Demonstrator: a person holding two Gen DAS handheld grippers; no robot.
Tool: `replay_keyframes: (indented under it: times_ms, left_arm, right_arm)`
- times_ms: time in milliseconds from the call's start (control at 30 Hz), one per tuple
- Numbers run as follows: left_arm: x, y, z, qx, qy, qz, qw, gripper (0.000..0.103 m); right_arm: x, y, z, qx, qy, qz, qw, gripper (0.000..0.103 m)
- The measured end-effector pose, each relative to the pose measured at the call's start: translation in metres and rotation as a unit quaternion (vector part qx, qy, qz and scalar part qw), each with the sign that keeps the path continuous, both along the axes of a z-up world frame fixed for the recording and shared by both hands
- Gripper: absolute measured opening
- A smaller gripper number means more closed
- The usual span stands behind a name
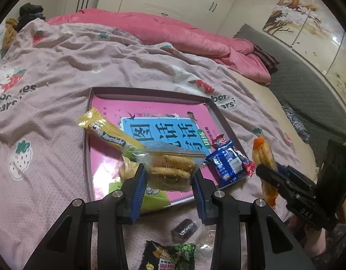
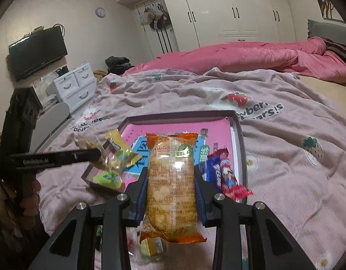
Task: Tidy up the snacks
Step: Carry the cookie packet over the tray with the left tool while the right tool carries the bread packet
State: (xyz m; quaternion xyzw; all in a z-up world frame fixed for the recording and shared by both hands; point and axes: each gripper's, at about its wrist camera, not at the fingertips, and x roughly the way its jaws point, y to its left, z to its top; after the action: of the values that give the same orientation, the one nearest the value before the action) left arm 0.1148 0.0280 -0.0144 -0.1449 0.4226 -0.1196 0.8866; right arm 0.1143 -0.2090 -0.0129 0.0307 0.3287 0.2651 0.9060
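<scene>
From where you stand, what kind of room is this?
Almost certainly a bedroom: snacks are being sorted on a bed with a strawberry-print blanket and pink quilt, white wardrobes behind, a wall-mounted TV.

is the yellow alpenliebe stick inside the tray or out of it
Partly in. The yellow Alpenliebe stick lies tilted across the tray's left wall: its near end is inside, under the clear cookie bag, its far end outside.

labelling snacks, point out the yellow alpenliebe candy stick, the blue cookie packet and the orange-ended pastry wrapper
yellow alpenliebe candy stick (image 1: pixel 110 135), left wrist view, on its printed middle
blue cookie packet (image 1: pixel 228 163), left wrist view, packet centre
orange-ended pastry wrapper (image 2: pixel 171 180), right wrist view, clear middle
</scene>
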Motion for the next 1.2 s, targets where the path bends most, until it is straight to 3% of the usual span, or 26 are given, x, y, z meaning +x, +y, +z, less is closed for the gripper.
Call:
replay_keyframes:
  times_ms: [467, 933, 1200]
  left_arm:
    - [0.014, -0.013, -0.020, 0.009, 0.019, -0.010, 0.9997, 0.040]
    - [0.022, -0.023, -0.032, 0.034, 0.023, -0.018, 0.9990, 0.040]
    - [0.022, -0.027, -0.032, 0.049, 0.020, -0.023, 0.9983, 0.040]
  right_arm:
    - [0.030, 0.013, -0.011, 0.007, 0.010, 0.019, 1.000, 0.036]
    - [0.057, 0.038, -0.039, -0.032, 0.044, 0.035, 0.998, 0.036]
    - [0.065, 0.050, -0.046, -0.058, 0.038, 0.038, 0.997, 0.036]
